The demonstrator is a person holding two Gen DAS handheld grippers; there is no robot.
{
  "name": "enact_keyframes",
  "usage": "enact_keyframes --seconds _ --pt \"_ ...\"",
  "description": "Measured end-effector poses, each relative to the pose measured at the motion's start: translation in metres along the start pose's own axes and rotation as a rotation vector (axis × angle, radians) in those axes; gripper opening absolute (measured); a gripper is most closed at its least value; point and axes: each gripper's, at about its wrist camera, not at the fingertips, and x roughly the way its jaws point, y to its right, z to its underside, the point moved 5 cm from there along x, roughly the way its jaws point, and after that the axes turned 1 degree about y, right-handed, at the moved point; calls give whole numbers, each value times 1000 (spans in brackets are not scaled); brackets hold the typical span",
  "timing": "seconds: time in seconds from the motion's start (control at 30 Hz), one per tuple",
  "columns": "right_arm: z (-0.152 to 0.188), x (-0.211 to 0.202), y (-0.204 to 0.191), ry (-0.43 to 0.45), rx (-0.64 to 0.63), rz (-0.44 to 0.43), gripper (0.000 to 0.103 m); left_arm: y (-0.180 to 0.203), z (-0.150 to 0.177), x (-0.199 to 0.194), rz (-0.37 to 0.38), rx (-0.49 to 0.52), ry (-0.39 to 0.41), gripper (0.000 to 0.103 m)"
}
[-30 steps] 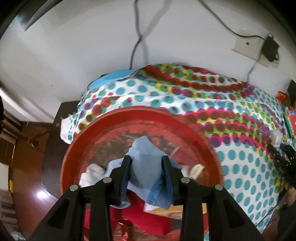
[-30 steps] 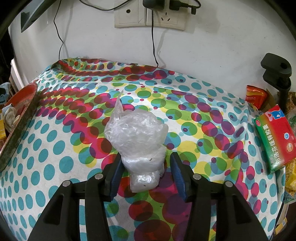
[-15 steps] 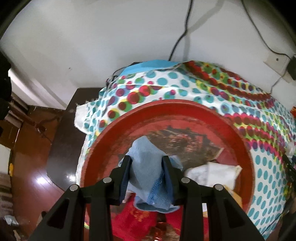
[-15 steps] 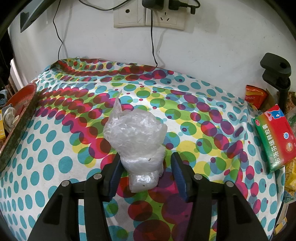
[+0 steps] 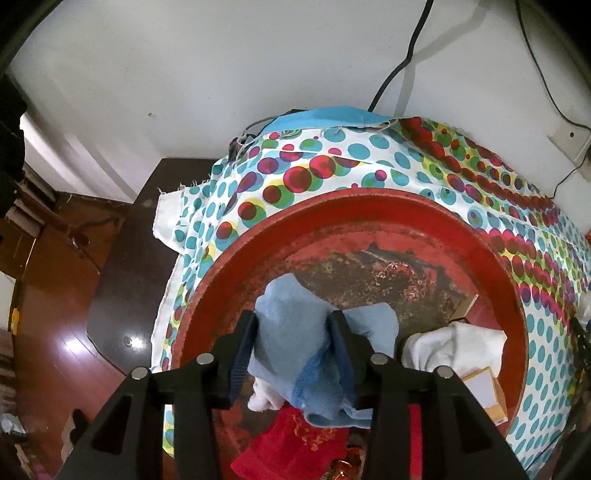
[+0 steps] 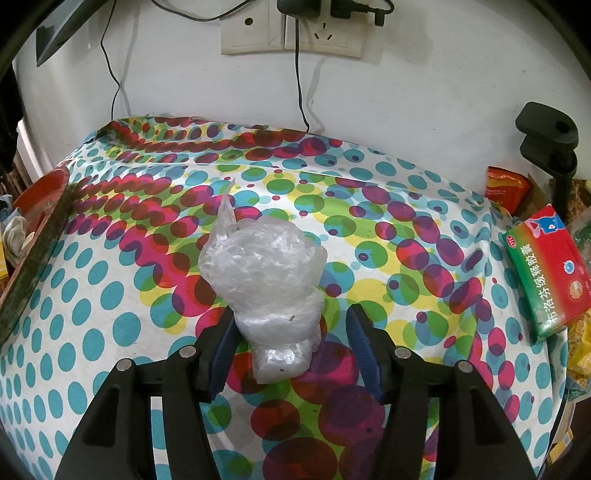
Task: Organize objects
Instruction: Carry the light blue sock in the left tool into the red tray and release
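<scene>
My left gripper (image 5: 293, 334) is shut on a light blue cloth (image 5: 291, 332) and holds it over the round red tray (image 5: 369, 206). In the tray lie a white cloth (image 5: 450, 345), a red cloth (image 5: 295, 443) and a small box (image 5: 484, 387). My right gripper (image 6: 290, 332) is open around a crumpled clear plastic bag (image 6: 262, 266) that sits on the dotted tablecloth (image 6: 110, 295). The left finger touches the bag; the right finger stands apart from it.
The red tray's edge (image 6: 37, 229) shows at the left in the right wrist view. A green and red medicine box (image 6: 546, 269), a red packet (image 6: 506, 188) and a black stand (image 6: 550, 147) are at the right. Wall sockets (image 6: 291, 33) with cables are behind. The table's left edge drops to wooden floor (image 5: 55, 295).
My left gripper has swung left with the blue cloth, so the tray's far left rim and the floor show more. The right gripper's jaws have opened slightly around the bag.
</scene>
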Motion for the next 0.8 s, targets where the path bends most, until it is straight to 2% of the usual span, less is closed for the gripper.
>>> enact_keyframes --seconds 0.13,0.3,0.5,0.67,0.8 --pt "0 0 2 -1 1 9 58 -2 4 -6 4 5 -2 52" --pt "1 -2 6 0 -1 21 60 -5 8 -23 51 -18 5 53" --pt "0 -3 7 4 -16 40 60 -6 16 -57 38 -10 77 54" --pt "0 -6 2 13 -41 76 60 2 41 -63 -6 12 97 54" --pt "0 -6 3 8 -11 77 56 19 69 -57 -21 41 87 54"
